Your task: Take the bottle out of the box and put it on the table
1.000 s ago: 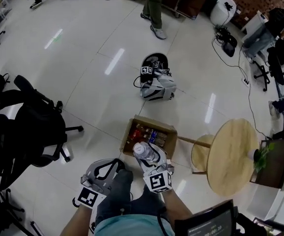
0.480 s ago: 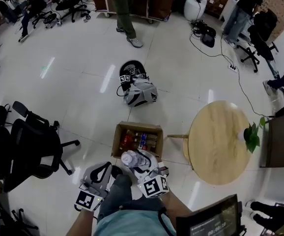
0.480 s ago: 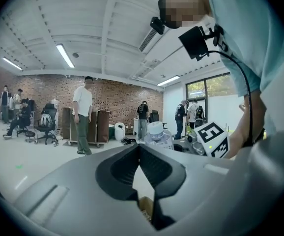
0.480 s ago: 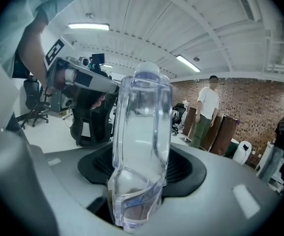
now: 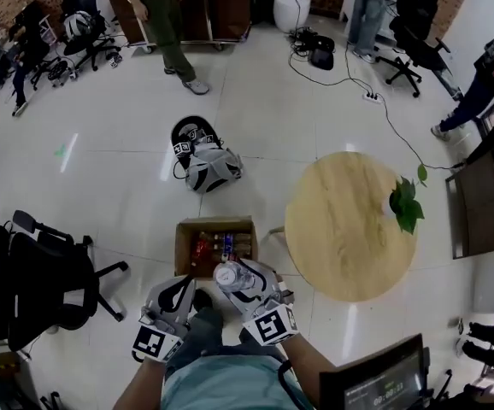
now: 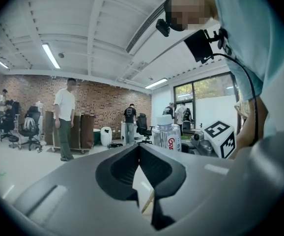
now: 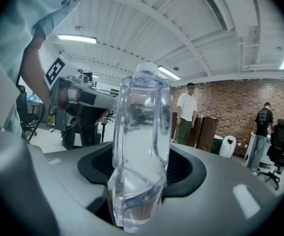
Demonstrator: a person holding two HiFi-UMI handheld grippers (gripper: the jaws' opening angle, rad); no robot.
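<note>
A clear water bottle [image 5: 228, 274] with a white cap stands upright between the jaws of my right gripper [image 5: 245, 284], which is shut on its body just in front of the box's near edge. Up close in the right gripper view, the bottle [image 7: 142, 141] fills the gap between the dark pads. The open cardboard box [image 5: 181, 246] on the floor holds several more bottles. My left gripper [image 5: 187, 289] hovers beside the right one with its jaws [image 6: 138, 149] shut and nothing between them. From there the bottle [image 6: 167, 134] shows to its right. The round wooden table [image 5: 341, 229] stands right of the box.
A potted plant [image 5: 405, 203] sits on the table's far right edge. A grey backpack [image 5: 208, 166] lies on the floor beyond the box. A black office chair [image 5: 50, 272] stands at the left. A person [image 5: 166, 20] stands at the back; cables [image 5: 349, 84] run across the floor.
Both grippers have risen with the bottle still held in the right one. The view has swung, so the box, backpack and table sit further left in the head view.
</note>
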